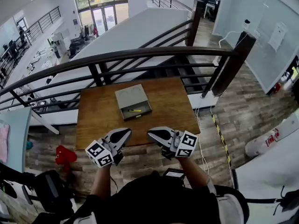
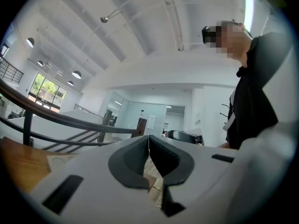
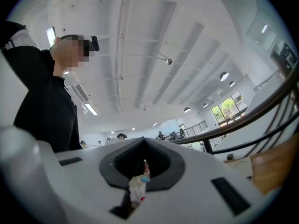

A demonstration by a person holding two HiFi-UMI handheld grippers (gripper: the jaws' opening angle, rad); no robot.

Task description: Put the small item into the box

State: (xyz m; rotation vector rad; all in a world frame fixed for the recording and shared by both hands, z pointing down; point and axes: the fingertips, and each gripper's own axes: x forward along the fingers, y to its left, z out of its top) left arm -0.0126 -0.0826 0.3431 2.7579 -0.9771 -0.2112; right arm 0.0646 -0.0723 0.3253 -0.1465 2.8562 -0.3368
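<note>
Since the small item (image 3: 138, 186) looks like a crumpled wrapper, I judge it light, soft and easily squashed, so a gentle pinch at one end should do. My right tool (image 3: 144, 161) has its jaws clamped on its upper end. Its long axis runs along the jaw seam, with the free end trailing back toward the camera. My left tool (image 2: 149, 140) is closed on nothing. Both hover at the desk's (image 1: 93, 115) near edge, well short of the box (image 1: 131, 96).

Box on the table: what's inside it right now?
The box shows a thin yellow item in its open near end. The grey lid covers the rest, so anything under it is hidden.
</note>
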